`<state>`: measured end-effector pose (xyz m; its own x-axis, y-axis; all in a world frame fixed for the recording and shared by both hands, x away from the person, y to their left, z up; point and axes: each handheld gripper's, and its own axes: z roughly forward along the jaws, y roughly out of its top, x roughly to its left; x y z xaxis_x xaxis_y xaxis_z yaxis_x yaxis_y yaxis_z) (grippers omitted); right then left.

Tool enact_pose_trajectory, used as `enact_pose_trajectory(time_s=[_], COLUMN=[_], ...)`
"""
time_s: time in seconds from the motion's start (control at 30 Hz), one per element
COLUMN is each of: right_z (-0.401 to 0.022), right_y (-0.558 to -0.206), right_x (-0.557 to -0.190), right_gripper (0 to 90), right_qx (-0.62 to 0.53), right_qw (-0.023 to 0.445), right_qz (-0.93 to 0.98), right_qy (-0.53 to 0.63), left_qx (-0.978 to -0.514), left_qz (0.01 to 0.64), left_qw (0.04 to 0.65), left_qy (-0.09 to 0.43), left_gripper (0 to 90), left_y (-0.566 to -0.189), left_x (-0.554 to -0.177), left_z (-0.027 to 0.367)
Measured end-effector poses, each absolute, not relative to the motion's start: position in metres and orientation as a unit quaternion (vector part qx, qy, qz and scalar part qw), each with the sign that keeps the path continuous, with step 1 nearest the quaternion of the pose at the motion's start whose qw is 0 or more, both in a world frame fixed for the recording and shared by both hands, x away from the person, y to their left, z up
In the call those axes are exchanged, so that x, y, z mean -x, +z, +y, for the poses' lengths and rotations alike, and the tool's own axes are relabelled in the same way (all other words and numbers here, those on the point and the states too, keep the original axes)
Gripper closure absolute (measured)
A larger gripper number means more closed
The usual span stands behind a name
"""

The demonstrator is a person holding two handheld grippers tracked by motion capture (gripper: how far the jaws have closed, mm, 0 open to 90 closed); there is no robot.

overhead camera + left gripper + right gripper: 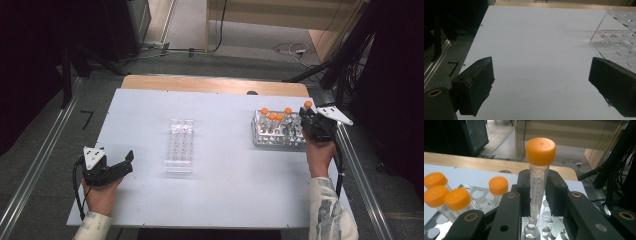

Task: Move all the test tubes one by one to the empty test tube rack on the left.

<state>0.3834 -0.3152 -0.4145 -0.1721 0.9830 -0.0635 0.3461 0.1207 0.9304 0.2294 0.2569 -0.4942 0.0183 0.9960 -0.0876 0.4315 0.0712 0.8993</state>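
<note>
At the left of the white desk (220, 195), the left claw (129, 161) rests low in the person's hand with its jaws spread wide and nothing between them, pointing toward the clear acrylic tube rack (180, 146) that stands empty near the desk's middle. Farther right, a perforated metal rack (272, 135) carries four clear plastic tubes with orange screw caps (272, 117). At its right end the right claw (538, 192) is closed on a fifth orange-capped graduated tube (538, 177), its jaws pressing the tube's wall below the cap, the tube upright over the metal rack's holes. The step in hand appears to be lifting this tube out, likely bound for the acrylic rack. Doing it well calls for a straight vertical pull until the tube's tip is free of the hole, a steady squeeze so the smooth wall does not slip, and a path kept away from the neighbouring caps.
</note>
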Motion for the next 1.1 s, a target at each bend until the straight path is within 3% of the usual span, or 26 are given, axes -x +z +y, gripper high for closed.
enact_pose_trajectory(time_s=[0.37, 0.8, 1.1], right_z=[-0.318, -0.308, -0.288], right_y=[-0.392, -0.393, -0.407], right_x=[-0.356, -0.305, -0.289], right_gripper=[72.4, 72.5, 72.5], right_qx=[-0.490, -0.458, -0.438], right_qw=[0.395, 0.359, 0.330], right_qz=[0.648, 0.674, 0.697], right_qy=[0.428, 0.455, 0.463], left_qx=[-0.592, -0.596, -0.612], left_qz=[0.606, 0.593, 0.564], left_qw=[0.407, 0.424, 0.456], left_qy=[0.342, 0.337, 0.314], left_gripper=[6.5, 6.5, 7.3], left_y=[-0.495, -0.489, -0.472], left_x=[-0.231, -0.225, -0.222], left_z=[0.254, 0.247, 0.231])
